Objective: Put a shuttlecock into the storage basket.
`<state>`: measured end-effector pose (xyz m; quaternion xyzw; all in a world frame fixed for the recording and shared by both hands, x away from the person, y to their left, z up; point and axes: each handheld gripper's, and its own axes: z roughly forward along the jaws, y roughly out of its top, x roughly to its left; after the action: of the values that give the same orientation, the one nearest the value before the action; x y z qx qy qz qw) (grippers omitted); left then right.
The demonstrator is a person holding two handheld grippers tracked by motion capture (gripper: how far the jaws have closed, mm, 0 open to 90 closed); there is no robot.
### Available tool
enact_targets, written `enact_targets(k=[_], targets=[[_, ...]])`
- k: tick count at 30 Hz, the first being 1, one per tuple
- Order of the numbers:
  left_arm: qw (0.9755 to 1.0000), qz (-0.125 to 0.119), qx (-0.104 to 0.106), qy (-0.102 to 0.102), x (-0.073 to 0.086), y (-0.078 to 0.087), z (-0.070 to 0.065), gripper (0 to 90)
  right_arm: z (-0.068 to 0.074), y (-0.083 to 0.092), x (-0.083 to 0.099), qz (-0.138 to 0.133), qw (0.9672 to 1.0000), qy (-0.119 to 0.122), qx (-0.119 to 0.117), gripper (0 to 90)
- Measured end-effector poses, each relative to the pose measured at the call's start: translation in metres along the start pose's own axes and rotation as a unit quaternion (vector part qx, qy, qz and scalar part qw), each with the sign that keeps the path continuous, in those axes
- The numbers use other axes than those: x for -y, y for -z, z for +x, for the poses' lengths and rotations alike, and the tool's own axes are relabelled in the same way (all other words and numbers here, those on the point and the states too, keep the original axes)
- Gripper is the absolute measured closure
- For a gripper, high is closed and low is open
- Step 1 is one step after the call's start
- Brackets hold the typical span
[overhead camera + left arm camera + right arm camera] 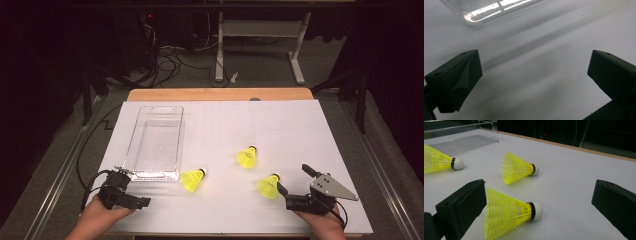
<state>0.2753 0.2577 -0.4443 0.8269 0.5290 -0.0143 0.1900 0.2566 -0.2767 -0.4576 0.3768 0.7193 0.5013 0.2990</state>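
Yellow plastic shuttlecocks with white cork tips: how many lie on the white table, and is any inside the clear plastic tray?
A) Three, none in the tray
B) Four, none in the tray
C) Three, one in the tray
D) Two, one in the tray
A: the three yellow shuttlecocks lie on the white table, and the clear plastic tray holds none.

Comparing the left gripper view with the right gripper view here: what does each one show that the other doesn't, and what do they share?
Left gripper view alone: the left gripper, jaws wide apart over bare sheet with nothing between them.

Right gripper view alone: the right gripper, jaws open around the nearest of three yellow plastic shuttlecocks with white cork tips, with two more lying beyond, plus the wooden table edge.

Shared: the white table sheet and the clear plastic rectangular tray, seen as a near corner in the left and far off in the right.
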Motion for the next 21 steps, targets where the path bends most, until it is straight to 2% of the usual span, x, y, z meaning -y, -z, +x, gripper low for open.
enact_targets(k=[6, 13, 21], targets=[[0.9999, 0.013, -0.002, -0.006, -0.004, 0.0, -0.003, 0.7, 0.001, 0.001, 0.0, 0.001, 1.0, 0.002, -0.003, 0.4], [0.9989, 0.044, 0.002, -0.017, -0.009, 0.002, -0.01, 0.7, 0.0, 0.001, 0.001, 0.003, 1.0, -0.001, -0.003, 0.3], [0.9977, 0.06, 0.009, -0.03, -0.014, 0.001, -0.021, 0.7, 0.0, 0.002, 0.001, 0.003, 1.0, -0.002, -0.005, 0.3]])
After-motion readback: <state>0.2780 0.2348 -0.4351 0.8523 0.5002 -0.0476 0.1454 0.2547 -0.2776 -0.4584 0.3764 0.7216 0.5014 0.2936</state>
